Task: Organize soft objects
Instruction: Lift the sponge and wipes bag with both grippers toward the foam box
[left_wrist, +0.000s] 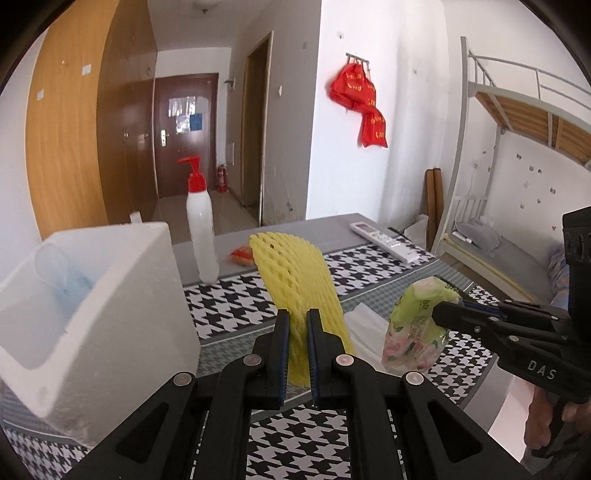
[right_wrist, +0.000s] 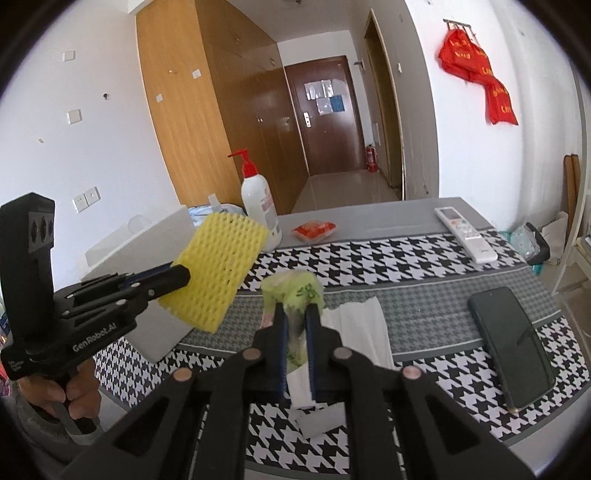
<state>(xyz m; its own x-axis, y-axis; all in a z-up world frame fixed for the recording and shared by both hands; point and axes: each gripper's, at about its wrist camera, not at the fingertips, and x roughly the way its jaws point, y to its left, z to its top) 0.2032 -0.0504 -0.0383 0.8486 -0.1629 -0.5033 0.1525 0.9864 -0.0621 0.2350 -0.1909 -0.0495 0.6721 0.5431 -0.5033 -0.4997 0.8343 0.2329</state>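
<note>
Left gripper (left_wrist: 295, 325) has its jaws clenched on the lower end of the yellow foam fruit net (left_wrist: 295, 280); the net sticks up and forward past the jaw tips, clear of the desk (left_wrist: 406, 266). Right gripper (right_wrist: 295, 321) has its jaws clenched on the green tissue pack (right_wrist: 291, 291), pinched mid-body, with the pack's top bulging just beyond the tips. Both things hang off the desk.

Handling, my read:
- Foam net: near weightless, springy, open mesh. It squashes flat between the jaws and should rebound on release. Not slippery, not fragile. An end grip works but the free end flops; a mid-body pinch would steady it.
- Tissue pack: light, soft, glossy film wrap, so likely slick. It visibly crushes at the pinch. Grab across the middle, not at the crimped end.

White foam box (left_wrist: 92, 295) sits just left of the left jaws, open top, something blue inside; probable drop target. A loose white tissue (right_wrist: 354, 325) lies on the desk directly under and ahead of the right jaws, still to be sorted.

Writing: "DAS" on the right gripper's body, "GenRobot.AI" on the left's. Tissue pack print and the pump bottle (right_wrist: 258, 203) label are too blurred to read. Red hanging bags (left_wrist: 360, 107) carry yellow lettering, illegible.
</note>
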